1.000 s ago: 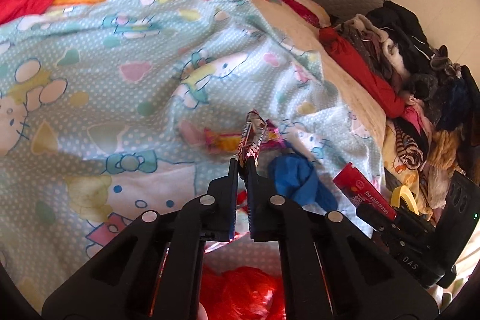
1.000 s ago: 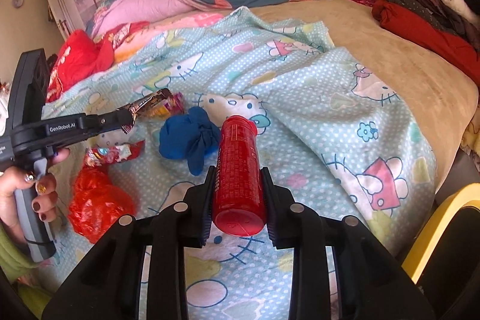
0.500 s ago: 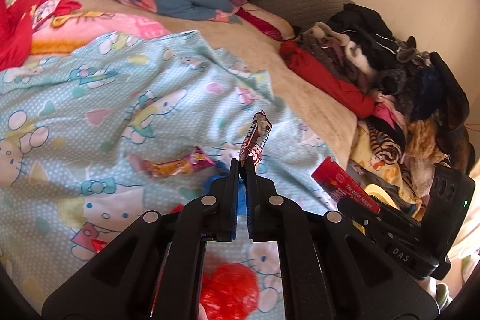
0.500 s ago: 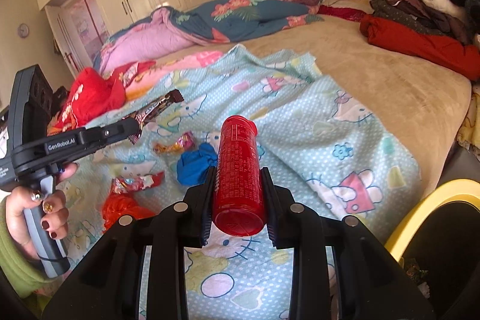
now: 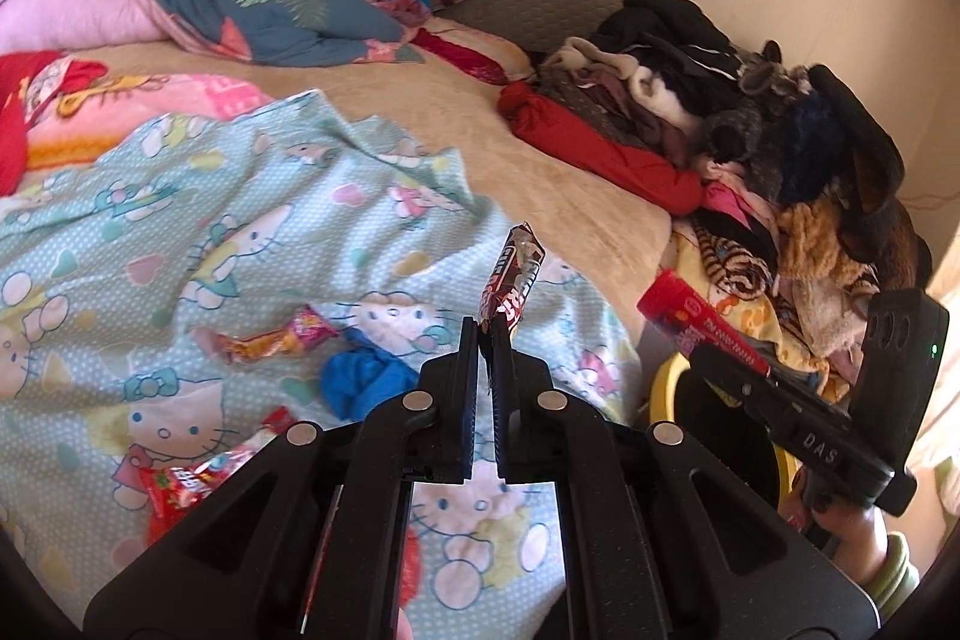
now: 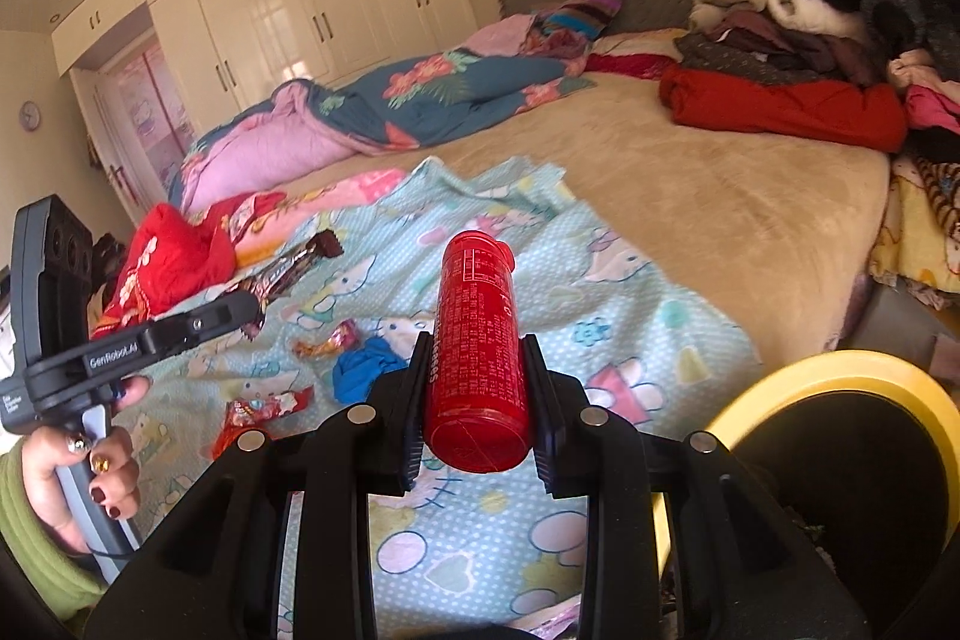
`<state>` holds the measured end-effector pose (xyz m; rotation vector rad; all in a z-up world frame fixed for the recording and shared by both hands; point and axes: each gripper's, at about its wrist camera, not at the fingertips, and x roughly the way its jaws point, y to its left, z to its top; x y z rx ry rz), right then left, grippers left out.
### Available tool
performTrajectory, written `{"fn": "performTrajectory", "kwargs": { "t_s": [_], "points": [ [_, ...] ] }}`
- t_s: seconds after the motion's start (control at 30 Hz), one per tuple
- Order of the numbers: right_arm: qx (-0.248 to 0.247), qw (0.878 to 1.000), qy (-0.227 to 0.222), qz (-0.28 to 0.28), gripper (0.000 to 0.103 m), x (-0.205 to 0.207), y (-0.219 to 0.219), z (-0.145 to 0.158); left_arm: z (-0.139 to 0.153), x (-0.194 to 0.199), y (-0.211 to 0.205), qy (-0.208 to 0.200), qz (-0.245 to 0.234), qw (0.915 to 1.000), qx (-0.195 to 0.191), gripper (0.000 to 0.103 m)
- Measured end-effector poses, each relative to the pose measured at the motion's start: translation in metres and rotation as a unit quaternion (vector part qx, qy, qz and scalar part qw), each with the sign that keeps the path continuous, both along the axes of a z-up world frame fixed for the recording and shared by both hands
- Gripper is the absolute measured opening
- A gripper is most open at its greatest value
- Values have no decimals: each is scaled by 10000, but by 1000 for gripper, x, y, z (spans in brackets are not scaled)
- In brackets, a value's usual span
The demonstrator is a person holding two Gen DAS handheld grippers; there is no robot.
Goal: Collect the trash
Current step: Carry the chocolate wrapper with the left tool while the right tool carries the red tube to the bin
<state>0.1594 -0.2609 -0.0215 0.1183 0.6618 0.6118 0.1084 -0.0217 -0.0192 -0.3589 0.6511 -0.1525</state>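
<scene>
Left gripper (image 5: pixel 486 334) is pinched tight on a candy wrapper (image 5: pixel 510 280), mid-frame above the blanket (image 5: pixel 180 220). Right gripper (image 6: pixel 477 370) clamps a red tube (image 6: pixel 477 334), centre frame, yellow-rimmed bin (image 6: pixel 840 370) at lower right.

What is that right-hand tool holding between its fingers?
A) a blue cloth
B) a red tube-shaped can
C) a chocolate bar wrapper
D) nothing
B: the right gripper is clamped on both sides of the red tube-shaped can, lifted above the bed sheet.
</scene>
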Motion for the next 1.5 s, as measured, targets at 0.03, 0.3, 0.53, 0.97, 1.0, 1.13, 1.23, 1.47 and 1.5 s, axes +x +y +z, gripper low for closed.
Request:
{"fn": "performTrajectory", "kwargs": {
  "t_s": [0.03,0.3,0.53,0.97,1.0,1.13,1.23,1.47,1.5],
  "points": [
    [6,10000,-30,-47,27,-2,-4,2,2,-1,-5,-19,-45,10000,30,1],
    [155,9992,-78,-365,27,-13,-37,6,7,-5,-31,-110,-344,9992,159,1],
    [304,9972,-71,-682,27,-21,-62,10,11,-8,-50,-170,-566,9981,184,1],
    [430,9910,-10,-1265,27,-37,-101,13,14,-14,-84,-259,-982,9944,276,1],
    [432,9902,-7,-1324,27,-38,-105,14,14,-15,-87,-259,-1019,9941,282,1],
    [397,9872,-17,-1543,27,-39,-117,13,13,-16,-96,-264,-1154,9925,294,1],
    [324,9839,-21,-1760,27,-38,-127,11,12,-17,-105,-267,-1264,9911,312,1],
    [383,9769,47,-2101,27,-36,-150,5,7,-18,-131,-246,-1587,9863,385,2],
    [385,9763,54,-2128,27,-36,-152,4,6,-17,-134,-237,-1632,9855,394,1]
  ]
}}
